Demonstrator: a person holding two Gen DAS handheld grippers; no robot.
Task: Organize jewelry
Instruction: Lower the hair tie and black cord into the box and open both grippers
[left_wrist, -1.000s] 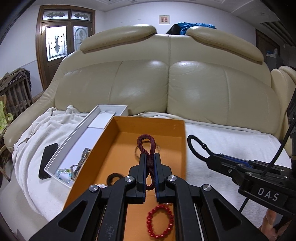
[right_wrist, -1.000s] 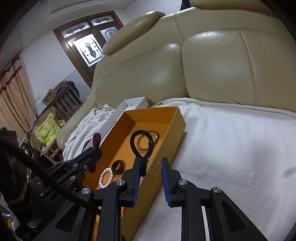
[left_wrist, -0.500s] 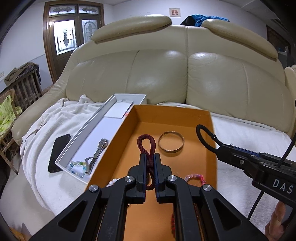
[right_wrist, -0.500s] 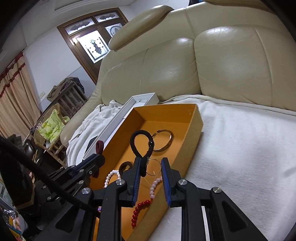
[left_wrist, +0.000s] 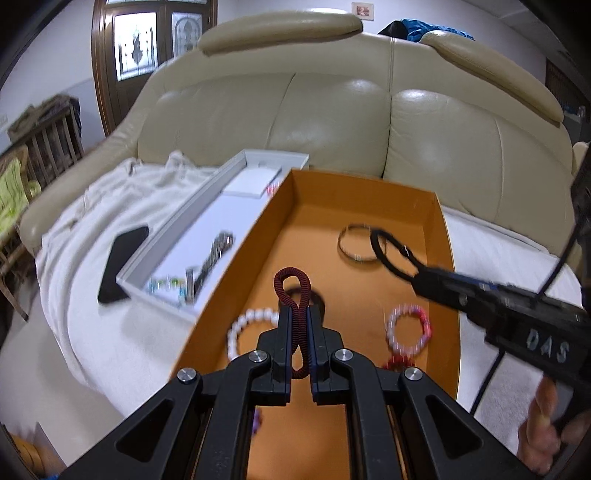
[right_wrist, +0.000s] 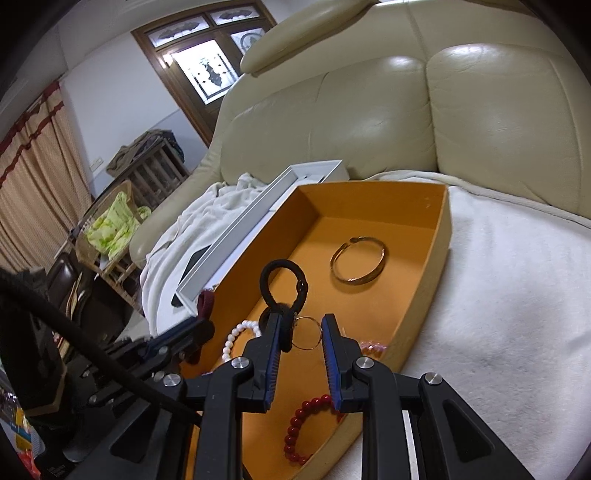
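Note:
My left gripper (left_wrist: 298, 314) is shut on a dark red braided cord loop (left_wrist: 291, 273) and hovers over the orange box (left_wrist: 448, 258). My right gripper (right_wrist: 302, 321) is shut on a black hair tie (right_wrist: 282, 263) with a thin gold ring (right_wrist: 306, 348) hanging between its pads, also above the orange box (right_wrist: 439, 251). In the box lie a gold bangle (right_wrist: 356, 281), a white pearl bracelet (left_wrist: 255, 315), a pink and white bead bracelet (left_wrist: 408, 328) and a red bead bracelet (right_wrist: 303, 424). The left wrist view shows the right gripper (left_wrist: 417, 277) from the side.
A white box (left_wrist: 177, 229) stands against the orange box's left side, holding a watch (left_wrist: 214, 254) and small beads. A black phone (left_wrist: 122, 258) lies on the white blanket (right_wrist: 498, 314) that covers the beige leather sofa (left_wrist: 332, 122). A hand (left_wrist: 543, 424) holds the right gripper.
Both grippers have moved forward and down over the orange box, so more of its bracelets show. Both grips are unchanged.

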